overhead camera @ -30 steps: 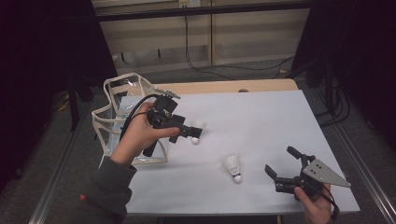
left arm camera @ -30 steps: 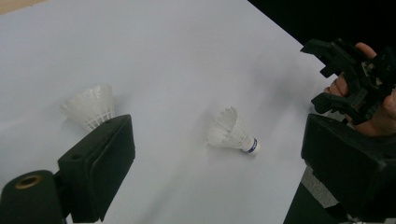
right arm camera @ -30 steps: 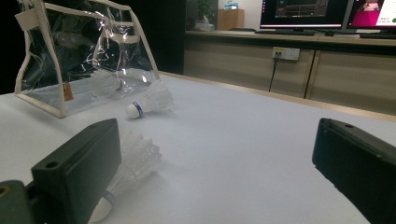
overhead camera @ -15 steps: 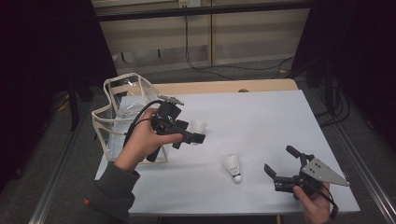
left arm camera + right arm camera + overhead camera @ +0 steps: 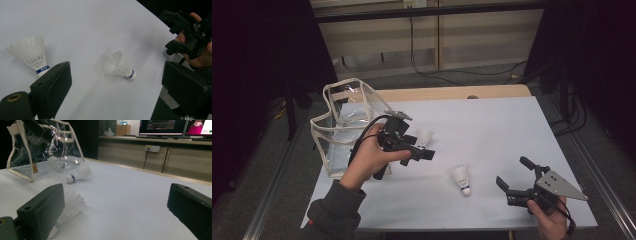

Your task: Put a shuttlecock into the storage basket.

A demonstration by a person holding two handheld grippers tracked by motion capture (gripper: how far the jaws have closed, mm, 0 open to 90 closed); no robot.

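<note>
Shuttlecocks are going into the clear bag [image 5: 343,131]: the left tool [image 5: 418,150], open and empty, hangs by one shuttlecock [image 5: 424,137] lying on the worktop [image 5: 492,130] near the bag, and should close on it next.

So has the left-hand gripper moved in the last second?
Yes. The left gripper has drifted toward the near table edge, off the shuttlecock beside the clear bag.

Wooden cabinets [image 5: 482,45], wall socket [image 5: 152,148], 2 lit monitors [image 5: 162,126] behind the table
</note>
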